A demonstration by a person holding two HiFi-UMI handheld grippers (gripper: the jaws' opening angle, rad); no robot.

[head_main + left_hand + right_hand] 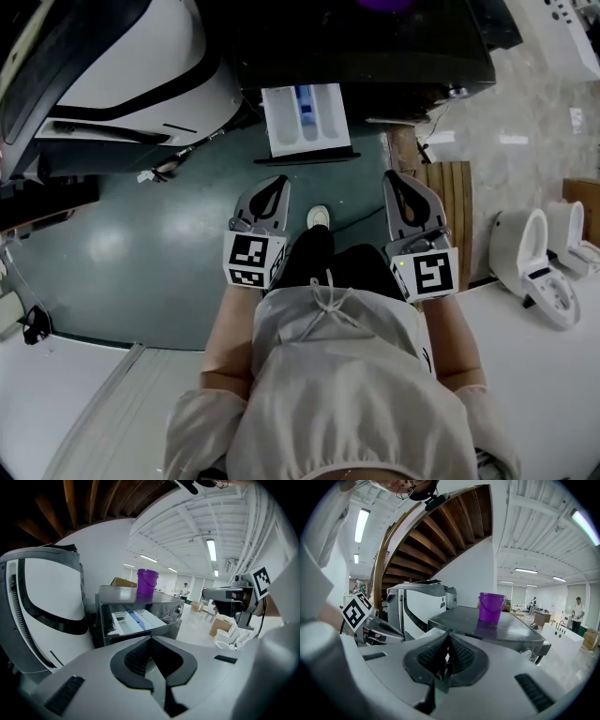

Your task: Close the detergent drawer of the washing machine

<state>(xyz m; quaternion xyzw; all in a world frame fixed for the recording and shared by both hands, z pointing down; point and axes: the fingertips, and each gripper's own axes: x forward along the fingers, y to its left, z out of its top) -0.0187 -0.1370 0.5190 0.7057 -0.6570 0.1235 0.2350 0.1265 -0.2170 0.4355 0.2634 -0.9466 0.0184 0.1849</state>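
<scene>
My left gripper (pixel 275 187) and right gripper (pixel 397 185), jaws pressed together and empty, hovered over green floor (pixel 141 244), near the washing machine's (pixel 375 47) open detergent drawer (pixel 307 120).

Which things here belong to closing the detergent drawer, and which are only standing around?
For the job: detergent drawer, pulled out; washing machine; left gripper, right gripper, both shut, empty.
Just around: purple bucket on the machine; two toilets; wooden slats.

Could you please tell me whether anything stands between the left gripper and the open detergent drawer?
Nothing visible does. The left gripper, jaws shut and empty, is held short of the pulled-out detergent drawer, and the left gripper view looks straight at the drawer's front with nothing in between.
</scene>
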